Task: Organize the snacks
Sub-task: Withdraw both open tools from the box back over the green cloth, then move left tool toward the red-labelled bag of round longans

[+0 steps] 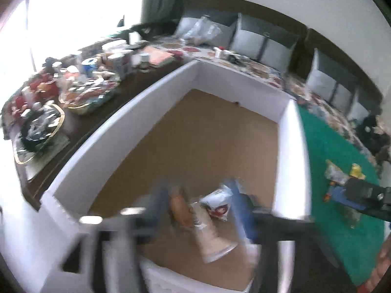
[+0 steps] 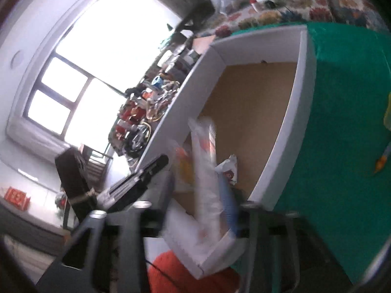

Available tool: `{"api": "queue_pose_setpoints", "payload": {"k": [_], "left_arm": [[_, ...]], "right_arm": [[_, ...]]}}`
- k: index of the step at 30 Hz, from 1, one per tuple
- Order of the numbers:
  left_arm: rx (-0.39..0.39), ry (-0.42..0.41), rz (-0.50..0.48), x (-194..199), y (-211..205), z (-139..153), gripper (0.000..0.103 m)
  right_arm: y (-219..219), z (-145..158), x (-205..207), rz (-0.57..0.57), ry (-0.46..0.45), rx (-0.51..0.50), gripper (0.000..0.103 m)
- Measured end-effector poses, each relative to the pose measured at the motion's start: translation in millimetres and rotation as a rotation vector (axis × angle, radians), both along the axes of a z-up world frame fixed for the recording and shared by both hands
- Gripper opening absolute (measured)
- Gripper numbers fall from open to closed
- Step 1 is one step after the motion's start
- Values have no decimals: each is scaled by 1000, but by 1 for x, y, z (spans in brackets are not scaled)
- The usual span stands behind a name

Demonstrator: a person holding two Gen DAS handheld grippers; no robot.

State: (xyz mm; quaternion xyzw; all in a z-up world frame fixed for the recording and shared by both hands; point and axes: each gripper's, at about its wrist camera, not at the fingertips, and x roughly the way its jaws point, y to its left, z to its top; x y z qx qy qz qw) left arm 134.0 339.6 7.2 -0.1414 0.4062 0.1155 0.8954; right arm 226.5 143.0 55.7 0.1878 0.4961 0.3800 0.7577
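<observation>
A white box with a brown cardboard floor sits on the green cloth; it also shows in the right wrist view. My left gripper hangs over its near end, blurred, jaws apart; an orange snack and a white packet lie below. My right gripper is shut on a long white wrapped snack pack at the box's near end. The white packet lies beside it. Loose snacks lie on the green cloth by the right gripper's body.
A dark table at left holds plates, cups and jars. A patterned bench with grey cushions runs behind the box. A bright window is at left. Something orange-red lies below the box's near edge.
</observation>
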Motion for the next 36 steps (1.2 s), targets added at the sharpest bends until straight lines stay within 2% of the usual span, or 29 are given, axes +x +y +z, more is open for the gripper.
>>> {"api": "queue_pose_setpoints", "payload": {"k": [2,6,9,11,14,16,20,23,26,29,32,36], "left_arm": [[11,-30,20,-10,-3,1,80],[-46,-71,-10,-9,-23,15,81],[-100,-118,-85,-7,-63,29,85],[-151,-140,-161,-6,-102,32,88],[-211,-121,-257,1,-159,23,91],[-226,-71,-312,10,-204,5,91],[-164,48,-396,29,-279,-44,91],[-91,93,-414,41,-322,-76,91],[-26,106,-414,52,-345,-95,91],[22,104,-404,64,-361,-110,91],[52,99,-391,75,-367,-117,91],[112,81,-380,81,-374,-127,91]], "right_arm": [[-13,-4,-2,-17,-12,-7,54],[-68,-15,-11,-67,-81,-96,59],[-125,-37,-31,-126,-180,-254,63],[-171,-60,-46,-181,-232,-396,63],[-240,-92,-64,-268,-233,-548,63],[-289,-111,-72,-346,-216,-630,63],[-360,-120,-75,-500,-207,-703,64],[-400,-118,-75,-610,-242,-731,72],[-425,-121,-78,-657,-256,-759,74],[-446,-127,-69,-682,-207,-727,74],[-459,-128,-53,-704,-181,-708,74],[-466,-129,-41,-701,-201,-725,74]]}}
